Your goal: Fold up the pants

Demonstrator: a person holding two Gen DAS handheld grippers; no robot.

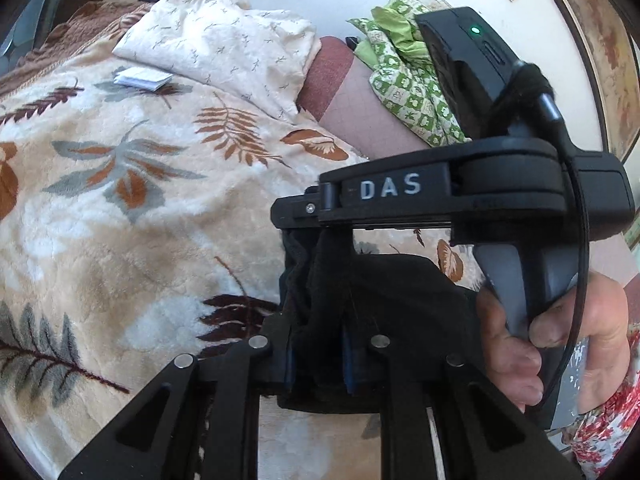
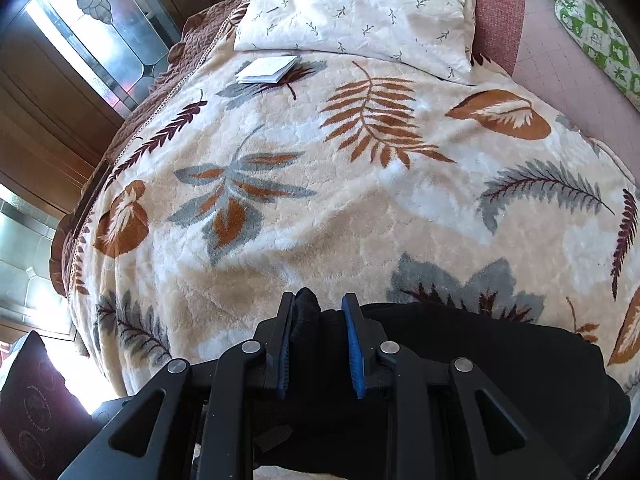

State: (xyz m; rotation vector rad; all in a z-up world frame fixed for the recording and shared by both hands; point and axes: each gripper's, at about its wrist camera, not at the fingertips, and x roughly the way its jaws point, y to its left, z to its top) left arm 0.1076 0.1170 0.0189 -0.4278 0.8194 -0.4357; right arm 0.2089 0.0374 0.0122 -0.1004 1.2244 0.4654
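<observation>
Both the left gripper [image 1: 318, 356] and right gripper [image 2: 320, 344] pinch bunched black pants [image 2: 500, 360] at the leaf-print blanket's [image 2: 320, 220] near edge, so folding looks barely underway, laying flat still ahead

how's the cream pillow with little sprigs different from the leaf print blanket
The cream sprig-print pillow is smooth, thin cloth with tiny grey sprigs; the plush leaf-print blanket is fuzzy with big rust, grey and maroon leaves. The pillow lies bunched at the far end; the blanket spreads flat across the bed. Both have cream grounds.
</observation>
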